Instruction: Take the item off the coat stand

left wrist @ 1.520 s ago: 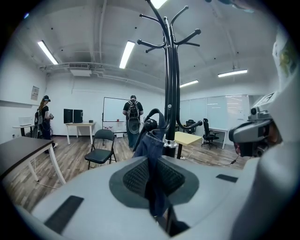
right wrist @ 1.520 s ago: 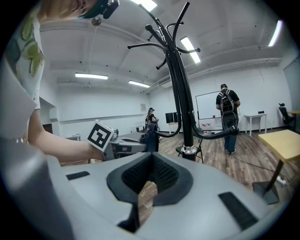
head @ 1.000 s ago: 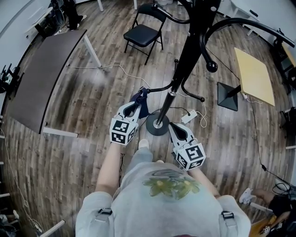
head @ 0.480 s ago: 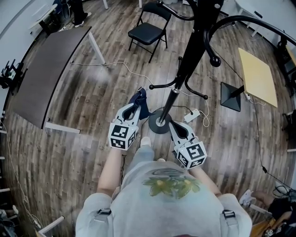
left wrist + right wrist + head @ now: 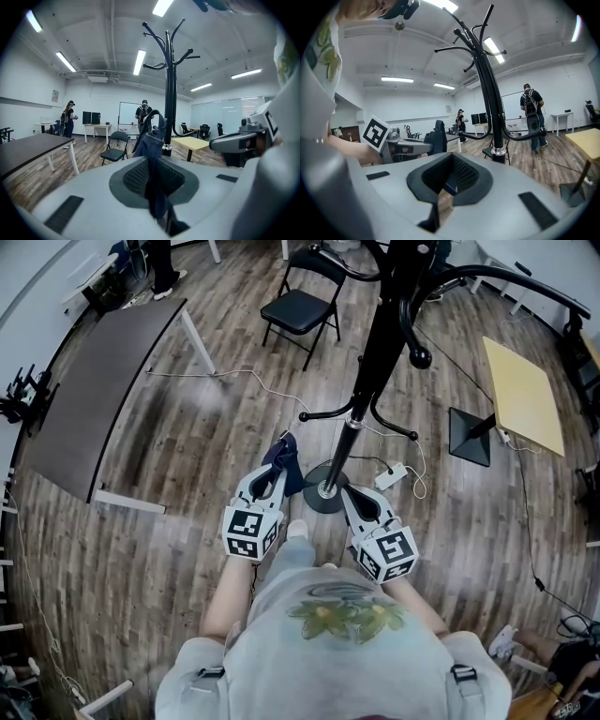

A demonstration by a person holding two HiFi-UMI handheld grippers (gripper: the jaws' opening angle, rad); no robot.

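A black coat stand (image 5: 375, 343) rises in front of me, its round base (image 5: 323, 495) on the wood floor. My left gripper (image 5: 275, 470) is shut on a dark blue fabric item (image 5: 284, 457), which hangs clear of the stand's lower hook (image 5: 309, 415). In the left gripper view the blue item (image 5: 154, 164) is pinched between the pads, its strap looping up in front of the stand (image 5: 169, 93). My right gripper (image 5: 352, 497) sits beside the base, shut and holding nothing. From the right gripper view the stand (image 5: 490, 93) is close ahead and the blue item (image 5: 436, 138) shows at left.
A black folding chair (image 5: 298, 307) stands behind the coat stand. A long dark table (image 5: 98, 390) is at the left, a yellow table (image 5: 520, 390) at the right. A power strip (image 5: 389, 474) with cables lies by the base. People (image 5: 143, 115) stand far across the room.
My left gripper has drawn back toward me with the blue item, which has come away from the lower hook. The right gripper has barely moved.
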